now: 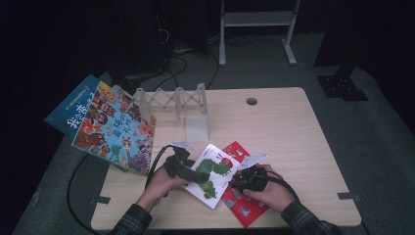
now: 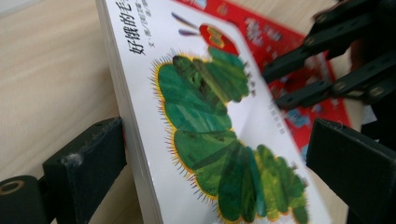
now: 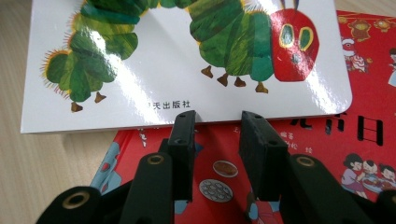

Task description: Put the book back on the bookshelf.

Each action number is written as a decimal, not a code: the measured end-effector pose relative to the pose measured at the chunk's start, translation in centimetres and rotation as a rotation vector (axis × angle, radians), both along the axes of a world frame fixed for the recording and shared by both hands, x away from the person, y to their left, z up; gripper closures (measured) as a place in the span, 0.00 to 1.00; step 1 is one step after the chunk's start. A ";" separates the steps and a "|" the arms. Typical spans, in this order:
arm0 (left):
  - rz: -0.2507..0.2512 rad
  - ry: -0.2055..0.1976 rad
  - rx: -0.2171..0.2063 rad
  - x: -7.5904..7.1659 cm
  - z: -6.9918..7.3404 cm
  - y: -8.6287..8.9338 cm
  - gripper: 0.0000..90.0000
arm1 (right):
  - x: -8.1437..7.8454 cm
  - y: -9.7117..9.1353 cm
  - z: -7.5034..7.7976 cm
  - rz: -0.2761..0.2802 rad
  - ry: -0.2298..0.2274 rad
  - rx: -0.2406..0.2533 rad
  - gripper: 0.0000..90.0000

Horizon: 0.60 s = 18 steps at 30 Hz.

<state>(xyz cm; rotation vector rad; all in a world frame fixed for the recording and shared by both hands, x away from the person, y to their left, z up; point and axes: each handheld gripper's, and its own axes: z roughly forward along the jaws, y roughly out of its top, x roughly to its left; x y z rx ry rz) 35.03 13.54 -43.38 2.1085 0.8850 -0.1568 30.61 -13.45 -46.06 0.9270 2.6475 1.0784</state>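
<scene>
1. The white book [image 1: 215,171] lies near the front edge of the worktop [image 1: 293,132], partly over the red book [image 1: 242,205].
2. The left tongs [image 1: 203,177] stand wide around the white book's edge, one jaw against its side.
3. The right tongs [image 1: 234,183] stand narrow with nothing between, tips at the white book's edge above the red book.

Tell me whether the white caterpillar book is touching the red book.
Touching. The right gripper view shows the white caterpillar book lying directly on the red book, its lower edge overlapping the red cover with no gap; the high view shows the same overlap.
</scene>
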 end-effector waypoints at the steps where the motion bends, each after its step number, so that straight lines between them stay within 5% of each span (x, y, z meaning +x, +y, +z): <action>1: -0.001 -0.009 -0.010 -0.1 0.3 0.0 0.05 | 0.0 0.0 0.0 0.000 0.000 -0.002 0.71; 8: -0.013 -0.063 -0.100 -0.7 1.9 -0.4 0.10 | -0.1 -0.3 0.1 -0.009 -0.001 -0.008 0.69; 18: -0.034 -0.094 -0.152 -1.2 2.8 -0.9 0.16 | 0.4 -0.9 0.0 -0.035 -0.009 -0.006 0.64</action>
